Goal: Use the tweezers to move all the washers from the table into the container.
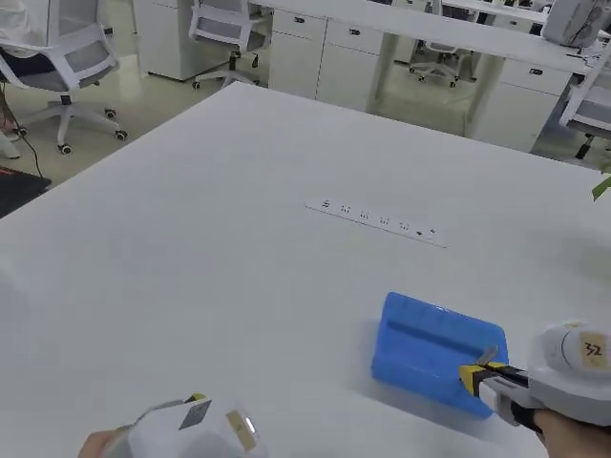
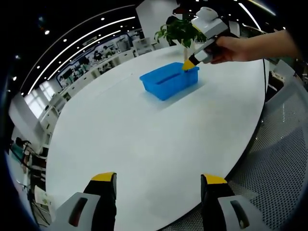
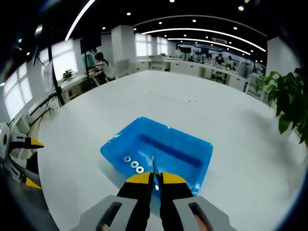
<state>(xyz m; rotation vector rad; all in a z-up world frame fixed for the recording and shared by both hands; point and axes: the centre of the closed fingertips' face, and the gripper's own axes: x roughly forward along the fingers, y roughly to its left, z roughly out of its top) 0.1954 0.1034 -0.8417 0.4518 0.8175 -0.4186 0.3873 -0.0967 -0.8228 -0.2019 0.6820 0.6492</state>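
A blue container (image 1: pixel 434 353) sits on the white table (image 1: pixel 239 239) at the near right. Three washers (image 3: pixel 134 164) lie together on its floor. My right gripper (image 1: pixel 474 375) is at the container's near right corner, shut on thin metal tweezers (image 3: pixel 154 166) whose tips hang above the container's near wall, just right of the washers. From the left gripper view, the right gripper (image 2: pixel 190 64) hovers at the far rim of the container (image 2: pixel 168 79). My left gripper (image 2: pixel 159 185) is open and holds nothing, low over the table's near edge, well away from the container.
A flush power strip (image 1: pixel 377 221) runs across the table beyond the container. A potted plant (image 3: pixel 288 101) stands at the table's right side. Office chairs (image 1: pixel 67 67) and white desks (image 1: pixel 430 57) lie past the far edge.
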